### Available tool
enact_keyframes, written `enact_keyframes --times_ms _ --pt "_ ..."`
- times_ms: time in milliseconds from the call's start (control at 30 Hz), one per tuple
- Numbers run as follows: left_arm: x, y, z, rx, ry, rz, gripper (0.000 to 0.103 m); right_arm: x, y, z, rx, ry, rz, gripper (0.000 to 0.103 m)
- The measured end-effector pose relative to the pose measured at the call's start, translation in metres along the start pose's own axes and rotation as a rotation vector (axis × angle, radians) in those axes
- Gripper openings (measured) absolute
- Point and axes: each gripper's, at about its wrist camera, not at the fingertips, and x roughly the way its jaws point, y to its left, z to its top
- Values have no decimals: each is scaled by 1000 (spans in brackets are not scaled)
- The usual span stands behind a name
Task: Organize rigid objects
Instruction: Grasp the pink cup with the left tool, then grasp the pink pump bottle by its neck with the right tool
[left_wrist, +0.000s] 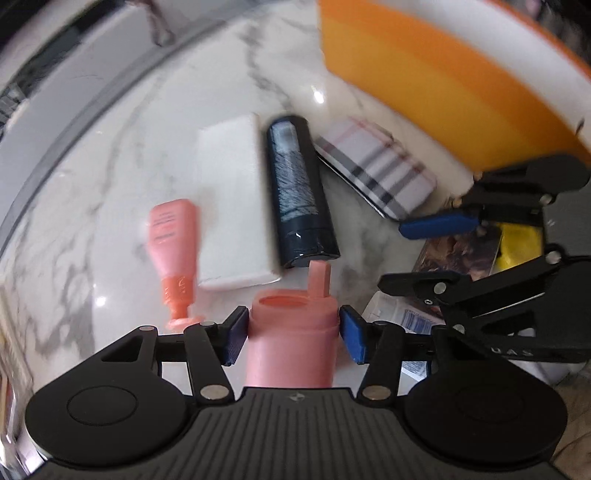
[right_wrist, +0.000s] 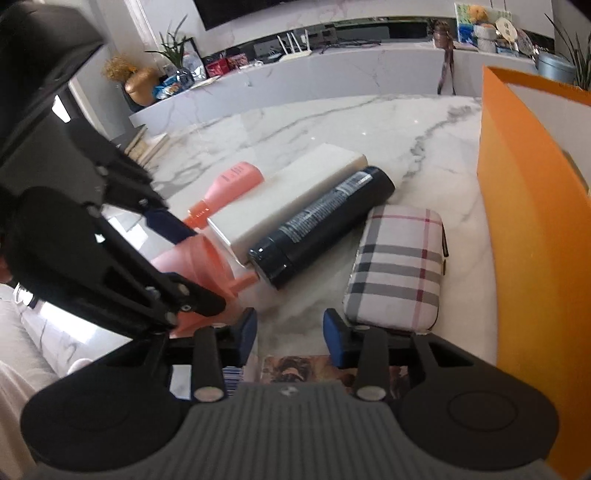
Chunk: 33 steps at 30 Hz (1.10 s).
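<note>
Pink bottle (left_wrist: 291, 339) in left gripper (left_wrist: 293, 332) above marble tabletop (left_wrist: 92, 206)

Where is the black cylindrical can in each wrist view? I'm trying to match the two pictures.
Left wrist view: the black can lies centre frame, nearly vertical, between the white box and the plaid case.
Right wrist view: the black can lies centre, slanting diagonally, again between white box and plaid case.
Shared landmark: the orange box.
</note>
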Motion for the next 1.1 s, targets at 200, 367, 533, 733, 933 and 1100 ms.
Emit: enact_keyframes --times_ms 200,367,533,733,933,1100 --pt "-35 36 -48 -275 -235 78 61 -10 21 9 -79 18 39 42" --pt "-41 71 -70 -524 -328 132 61 0 56 31 -347 54 49 42" --pt "-36 83 -80 -544 -389 198 61 26 92 54 -707 71 37 40" --pt "-19 86 -88 -532 -383 146 61 62 125 58 -1145 86 19 40" --pt "-14 83 -93 -524 -352 156 61 88 139 40 -1483 45 -49 40" --pt "-15 89 -99 -557 -362 148 61 99 142 32 -1586 11 -78 40"
